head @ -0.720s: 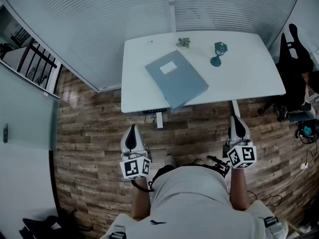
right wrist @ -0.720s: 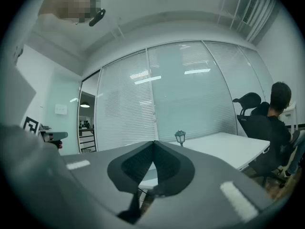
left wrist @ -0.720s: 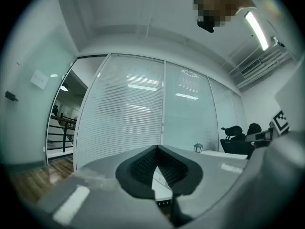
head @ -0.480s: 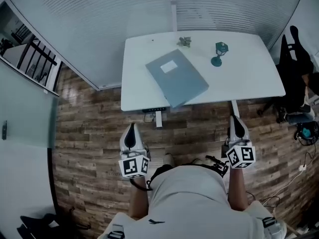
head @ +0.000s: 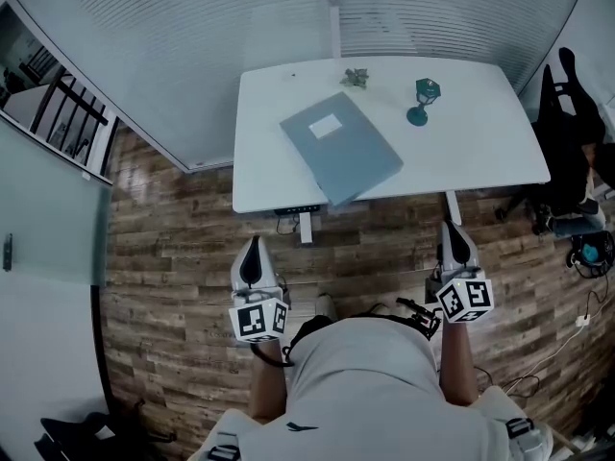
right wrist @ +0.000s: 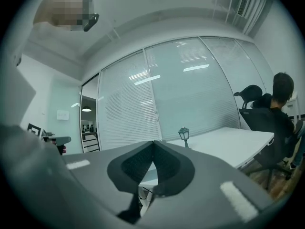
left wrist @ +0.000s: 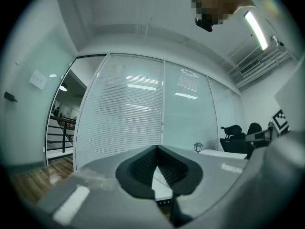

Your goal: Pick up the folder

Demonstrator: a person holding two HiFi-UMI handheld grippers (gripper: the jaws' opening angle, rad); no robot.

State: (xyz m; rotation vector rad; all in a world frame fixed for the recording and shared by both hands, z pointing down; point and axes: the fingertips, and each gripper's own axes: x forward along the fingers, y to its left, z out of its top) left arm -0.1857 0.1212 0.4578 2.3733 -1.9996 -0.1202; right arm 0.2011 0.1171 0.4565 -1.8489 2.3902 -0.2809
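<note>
A grey-blue folder [head: 340, 148] with a white label lies at an angle on the white table [head: 480, 152], one corner hanging over the near edge. My left gripper [head: 254, 248] hangs over the wooden floor short of the table, left of the folder, its jaws shut and empty. My right gripper [head: 454, 230] is held level near the table's right leg, jaws shut with nothing in them. In the left gripper view [left wrist: 156, 148] and the right gripper view [right wrist: 153, 143] the closed tips point toward the table.
A small green lantern [head: 422, 102] [right wrist: 183, 134] and a small plant-like object [head: 355, 80] stand at the back of the table. Glass walls with blinds run behind it. Office chairs [head: 567, 133] and a seated person [right wrist: 274, 123] are at the right. A railing [head: 72, 128] is at the left.
</note>
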